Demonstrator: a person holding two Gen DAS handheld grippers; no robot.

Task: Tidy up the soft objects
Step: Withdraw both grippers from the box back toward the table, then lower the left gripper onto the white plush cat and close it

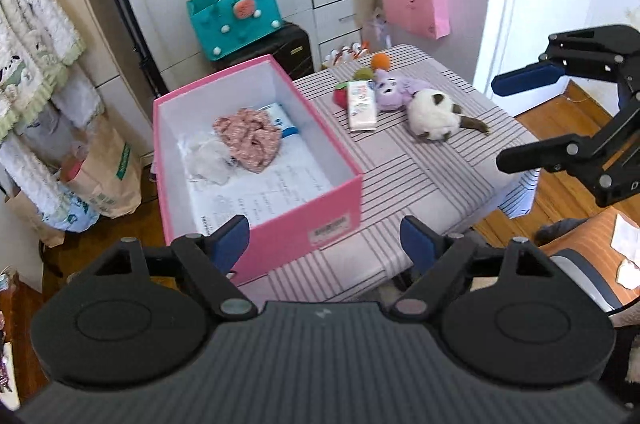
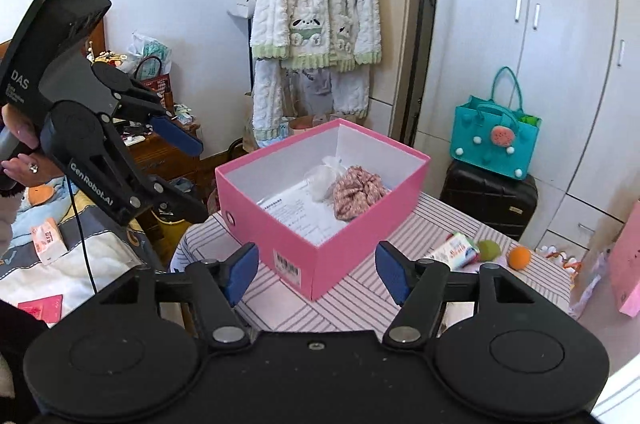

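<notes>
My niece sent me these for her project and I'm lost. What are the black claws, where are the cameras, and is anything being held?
They are hand-held grabbers, one per hand, each with a camera looking along its fingers. One picture is from the left gripper, the other from the right gripper. Both are open and hold nothing. On the striped table stands a pink box holding a floral cloth. Beside it lie a white plush cat, a purple plush and a tissue pack.

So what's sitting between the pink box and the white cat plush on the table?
In the left wrist view, a tissue pack lies between the pink box and the white cat plush, with a purple plush just behind it. Otherwise only striped tablecloth.
</notes>
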